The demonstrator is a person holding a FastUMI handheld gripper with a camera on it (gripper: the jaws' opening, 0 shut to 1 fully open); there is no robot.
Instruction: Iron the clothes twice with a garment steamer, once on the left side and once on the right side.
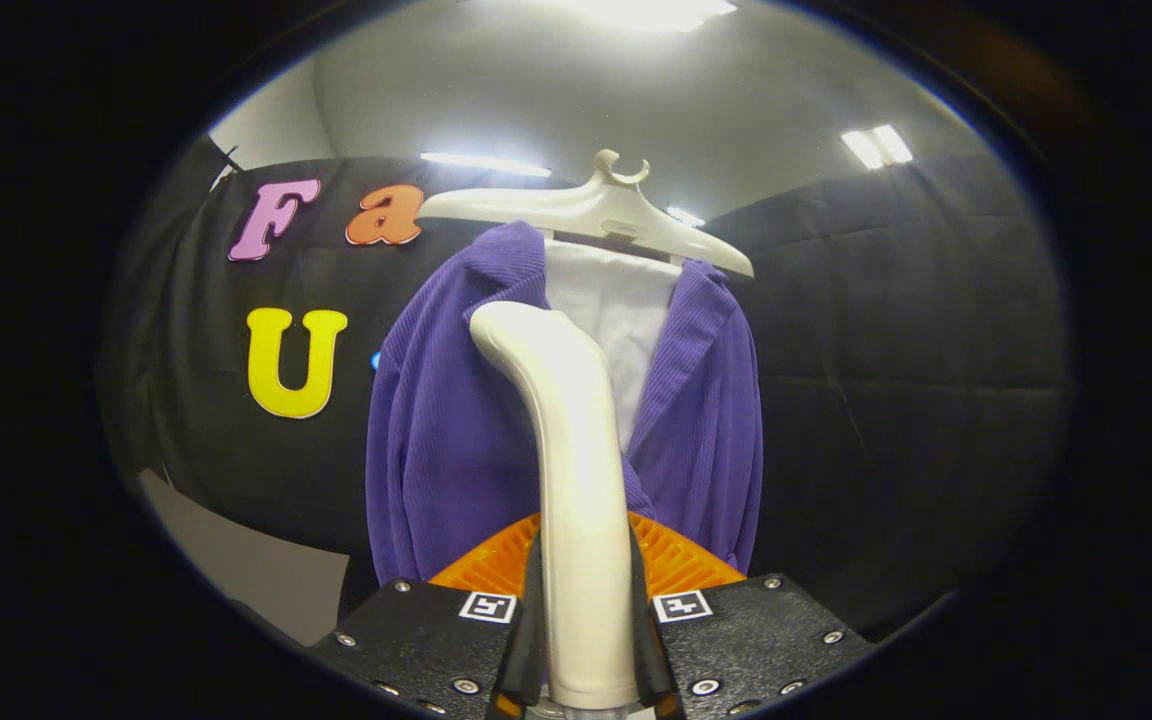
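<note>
- The gripper (586,640) is pinched on the garment steamer (576,470); both fingers press against the sides of its handle.
- The steamer's white handle rises upright from between the fingers and curves at its top toward the garment ahead.
- Just beyond the fingers, behind the handle's lower part, sits an orange ribbed piece (681,560).
- The purple corduroy jacket (446,440) hangs directly ahead of the fingers, beyond the steamer, with its front open.
- A white shirt (626,310) shows between the jacket's lapels, partly hidden by the steamer head.
- Both garments hang from a white hanger (586,205) above the steamer's top.
- The steamer's head lies over the jacket's upper front; contact cannot be determined.
</note>
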